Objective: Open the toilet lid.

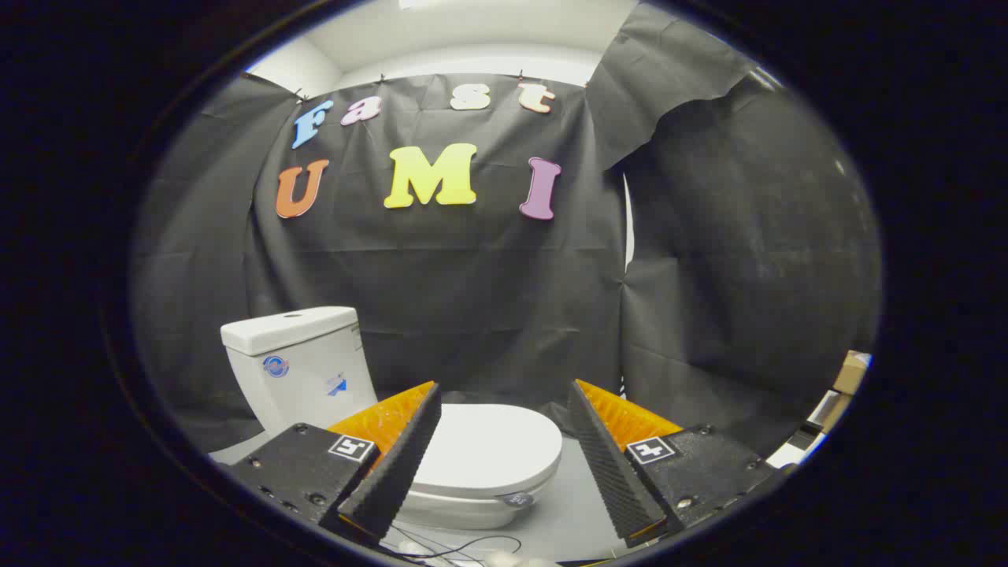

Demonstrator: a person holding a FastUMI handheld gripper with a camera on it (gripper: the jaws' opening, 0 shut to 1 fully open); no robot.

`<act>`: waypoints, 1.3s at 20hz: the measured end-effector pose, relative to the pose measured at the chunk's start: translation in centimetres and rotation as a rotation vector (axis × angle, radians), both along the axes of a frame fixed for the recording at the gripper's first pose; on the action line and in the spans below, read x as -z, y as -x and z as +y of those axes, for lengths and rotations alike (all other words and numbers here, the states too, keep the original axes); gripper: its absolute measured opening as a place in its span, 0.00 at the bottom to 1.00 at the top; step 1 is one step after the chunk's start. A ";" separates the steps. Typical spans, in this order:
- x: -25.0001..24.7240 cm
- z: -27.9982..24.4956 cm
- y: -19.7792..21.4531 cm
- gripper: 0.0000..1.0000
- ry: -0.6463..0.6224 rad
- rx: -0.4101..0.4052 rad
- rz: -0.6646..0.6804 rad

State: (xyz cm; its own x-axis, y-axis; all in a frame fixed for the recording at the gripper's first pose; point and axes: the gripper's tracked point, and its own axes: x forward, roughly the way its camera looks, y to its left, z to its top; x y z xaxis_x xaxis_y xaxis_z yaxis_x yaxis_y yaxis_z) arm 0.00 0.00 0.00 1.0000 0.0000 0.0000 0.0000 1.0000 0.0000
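Your gripper (504, 429) is held with its jaws spread wide, and nothing is between the fingers (398, 465) that they press on; both are clear of any contact. The toilet (394, 425) stands on the pale grey floor (567, 520) ahead of you, set toward the left finger's side, its white tank (303, 362) upright at the back against the black cloth wall (488, 307). The toilet lid (492, 453) is down, lying flat and closed over the bowl, and it shows in the gap between your two fingers, beyond their tips; the left finger overlaps its near-left part in the view, but you cannot tell from here whether they touch. The lid's front edge points toward the right finger's side. A thin dark cable (472, 545) lies on the floor just in front of the bowl, near the base of the fingers. At the far right, past the cloth's edge, some cardboard boxes (850, 374) sit.
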 end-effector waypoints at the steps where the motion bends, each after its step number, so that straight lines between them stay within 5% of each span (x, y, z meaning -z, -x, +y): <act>1: -0.1 0.0 0.0 1.00 0.001 0.001 -0.002; 18: -1.2 1.0 -2.1 1.00 -0.015 -0.048 -0.004; 26: 1.2 -2.7 -10.1 1.00 -0.287 -0.155 0.116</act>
